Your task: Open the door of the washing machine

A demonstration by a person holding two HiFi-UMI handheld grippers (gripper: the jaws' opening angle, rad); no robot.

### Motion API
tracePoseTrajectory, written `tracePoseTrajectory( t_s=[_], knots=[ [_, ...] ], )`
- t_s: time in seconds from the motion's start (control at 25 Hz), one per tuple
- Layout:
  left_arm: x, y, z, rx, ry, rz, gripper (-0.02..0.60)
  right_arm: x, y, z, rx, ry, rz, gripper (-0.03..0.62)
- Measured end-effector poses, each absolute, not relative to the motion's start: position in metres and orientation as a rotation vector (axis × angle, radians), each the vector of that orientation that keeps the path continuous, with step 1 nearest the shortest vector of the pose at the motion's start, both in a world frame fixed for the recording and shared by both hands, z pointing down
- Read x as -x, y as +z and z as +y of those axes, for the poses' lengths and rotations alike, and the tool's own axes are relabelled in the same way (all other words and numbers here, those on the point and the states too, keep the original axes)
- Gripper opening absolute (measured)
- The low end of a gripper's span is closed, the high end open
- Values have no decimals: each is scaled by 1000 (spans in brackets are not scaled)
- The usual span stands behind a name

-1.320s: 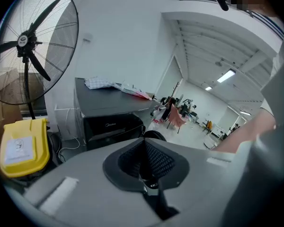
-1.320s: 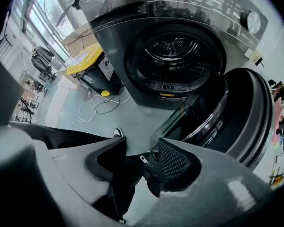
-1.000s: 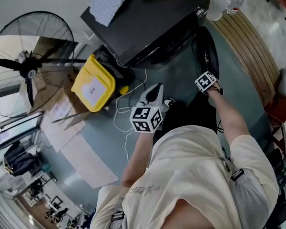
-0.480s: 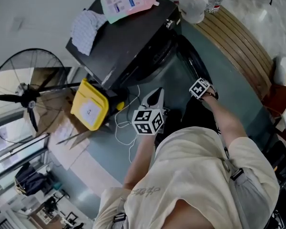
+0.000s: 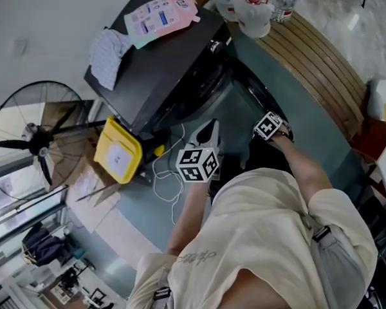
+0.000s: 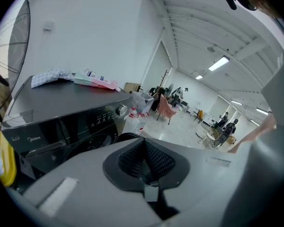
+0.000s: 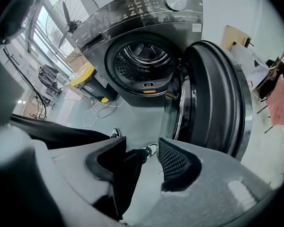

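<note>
Right gripper view shows the right gripper [image 7: 142, 149] with its two jaws spread apart and nothing held between them; only the person's dark trouser leg and a shoe [image 7: 152, 149] on the floor are seen through the gap. The washing machine [image 7: 132, 13] stands ahead of this gripper. Its round door [image 7: 217, 98] is swung open and stands ahead and to the right of the jaws, near them but not touching. The drum [image 7: 144, 60] is open to view further ahead, above the left jaw. The left gripper [image 6: 144, 143] has its jaws pressed together and empty; the machine's control panel [image 6: 99, 115] is ahead of it and to the left. On the machine's top, beyond the left gripper, lie a checked cloth [image 6: 52, 76] and a pink pouch [image 6: 97, 81]. A yellow bin [image 5: 119, 152] stands to the left of the left gripper.
</note>
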State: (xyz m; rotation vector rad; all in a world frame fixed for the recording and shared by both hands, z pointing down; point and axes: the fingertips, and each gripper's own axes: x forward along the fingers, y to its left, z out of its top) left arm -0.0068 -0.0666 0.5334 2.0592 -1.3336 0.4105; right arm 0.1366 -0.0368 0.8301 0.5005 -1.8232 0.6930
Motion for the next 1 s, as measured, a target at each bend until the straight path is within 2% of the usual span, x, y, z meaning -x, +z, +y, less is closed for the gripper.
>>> tracePoseTrajectory(
  t_s=[0.44,1.0],
  knots=[
    [-27,528,-104,-2067,376,-1333,17,-169,826,-79,-558,717,-1841,218],
    [-33,529,-170,-2174,378,-1161,17,-204,817,-121,-585,750,-1672,219]
  ],
)
